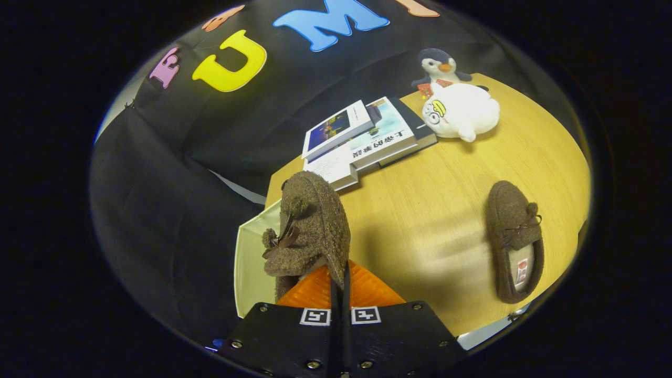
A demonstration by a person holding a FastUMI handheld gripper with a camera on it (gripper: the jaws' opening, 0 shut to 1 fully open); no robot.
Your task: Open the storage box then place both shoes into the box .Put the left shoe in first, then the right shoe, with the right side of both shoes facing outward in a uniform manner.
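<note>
Fingers of the gripper (339, 294) are pressed almost together, clamped on the edge of a brown fuzzy slipper (310, 231) that hangs upright just ahead of them, bow facing left. Behind it stands the pale wall of the storage box (252, 262), at the wooden table's (430, 210) edge. A second slipper (514, 241) lies flat on the table, well apart. Beyond sit stacked books (362, 139), a white plush toy (462, 111) and a penguin plush (438, 65).
</note>
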